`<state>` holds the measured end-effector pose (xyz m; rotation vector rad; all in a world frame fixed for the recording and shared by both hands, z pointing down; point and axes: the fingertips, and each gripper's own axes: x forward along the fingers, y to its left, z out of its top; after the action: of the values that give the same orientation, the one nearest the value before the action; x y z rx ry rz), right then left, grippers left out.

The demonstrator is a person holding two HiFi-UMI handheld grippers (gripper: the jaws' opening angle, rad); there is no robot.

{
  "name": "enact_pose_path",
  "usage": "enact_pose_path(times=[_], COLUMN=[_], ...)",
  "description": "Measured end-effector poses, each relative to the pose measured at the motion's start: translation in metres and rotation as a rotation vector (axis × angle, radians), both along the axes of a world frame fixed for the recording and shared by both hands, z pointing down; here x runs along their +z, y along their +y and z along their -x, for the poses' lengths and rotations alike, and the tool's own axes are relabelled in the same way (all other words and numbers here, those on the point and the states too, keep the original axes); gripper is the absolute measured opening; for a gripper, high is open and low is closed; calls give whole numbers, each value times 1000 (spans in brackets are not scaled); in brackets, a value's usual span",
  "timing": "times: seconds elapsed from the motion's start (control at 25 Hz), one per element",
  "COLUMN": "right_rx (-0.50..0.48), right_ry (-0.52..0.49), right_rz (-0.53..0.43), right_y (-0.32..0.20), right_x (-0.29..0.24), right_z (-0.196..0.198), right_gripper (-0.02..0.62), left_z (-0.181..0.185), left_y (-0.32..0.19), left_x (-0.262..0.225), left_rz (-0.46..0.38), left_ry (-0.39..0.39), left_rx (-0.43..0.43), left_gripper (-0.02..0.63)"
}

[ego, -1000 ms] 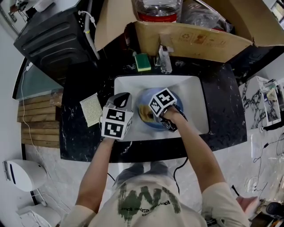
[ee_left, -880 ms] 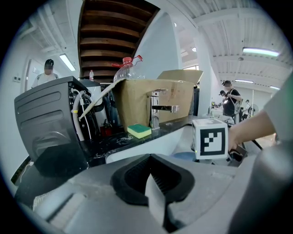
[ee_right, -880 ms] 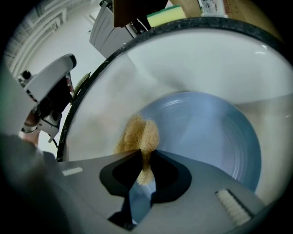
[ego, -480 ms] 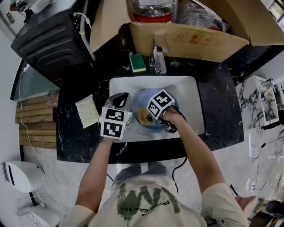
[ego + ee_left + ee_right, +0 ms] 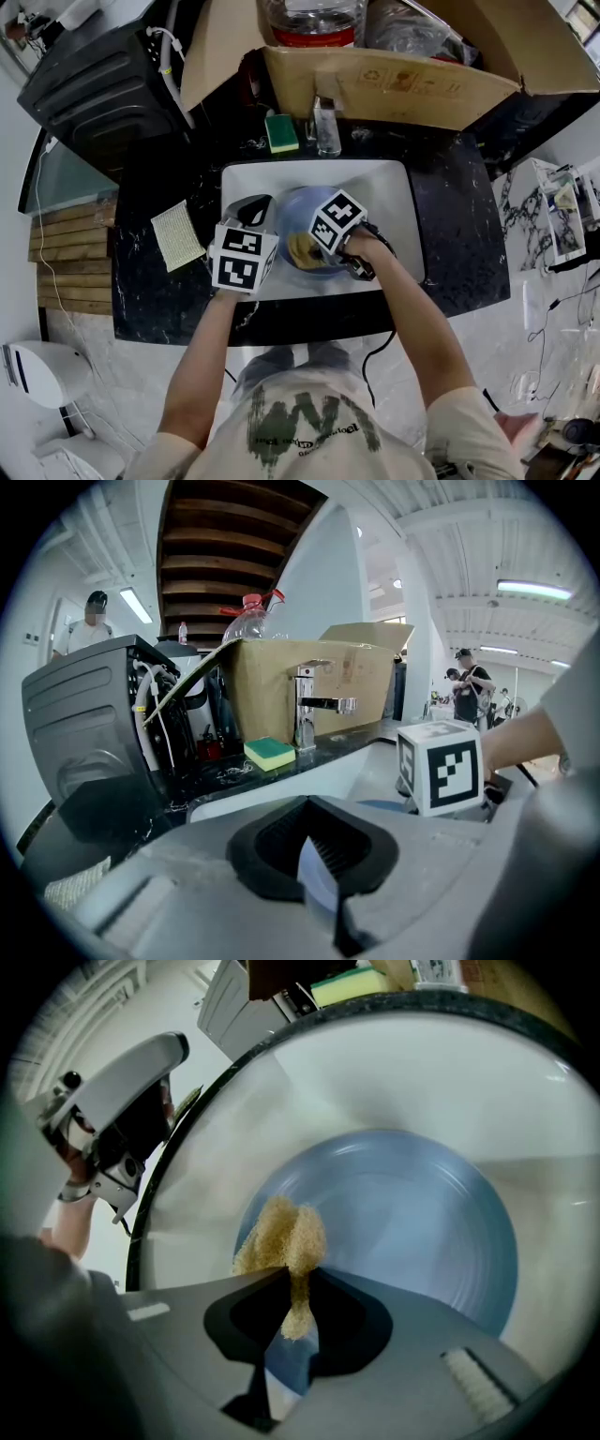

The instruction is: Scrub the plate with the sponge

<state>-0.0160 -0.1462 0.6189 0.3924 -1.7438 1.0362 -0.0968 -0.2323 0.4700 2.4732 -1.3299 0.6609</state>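
Right gripper view: sponge (image 5: pixel 281 1237), tan and coarse-fibred, is pinched in a fold between the jaws of the right gripper (image 5: pixel 292 1290). The jaws are closed tight on it, and its free end is splayed onto the plate (image 5: pixel 412 1232).

The sponge touches the plate's left part, near the rim. The plate is pale blue, round and shallow, with concentric rings. It lies flat on the floor of the white sink (image 5: pixel 394 1072), roughly central. No obvious soil or suds show on it; the glaze looks smooth, so it is likely slippery when wet.

Judgement on the step in hand (scrubbing):
- Press down enough to flatten the sponge's fold against the glaze.
- Work in overlapping circles from the rim inward.
- Keep the jaw tips off the plate.
- Nothing pins the plate, so heavy sideways strokes may skate it across the sink.

Left gripper (image 5: pixel 314 855): jaws drawn together with nothing held. In the head view it hangs over the sink's left rim, just beside the plate and not on it. Steadying the plate's edge from there would help.

Behind the sink stand a tap (image 5: pixel 305 705) and a green sponge (image 5: pixel 280 132). Beyond them is a cardboard box (image 5: pixel 394 80). Left of the sink lies a mesh cloth (image 5: pixel 176 234).
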Motion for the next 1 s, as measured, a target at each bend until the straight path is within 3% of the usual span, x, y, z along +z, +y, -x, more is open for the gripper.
enact_pose_path(times=[1.0], right_rx=[-159], right_ry=[75], right_rz=[42], right_y=[5], right_x=[-1], right_z=[-50], right_gripper=[61], left_z=[-16], left_y=[-6], left_x=[2], left_rz=[5], left_ry=[4], left_rx=[-55], left_gripper=[-2])
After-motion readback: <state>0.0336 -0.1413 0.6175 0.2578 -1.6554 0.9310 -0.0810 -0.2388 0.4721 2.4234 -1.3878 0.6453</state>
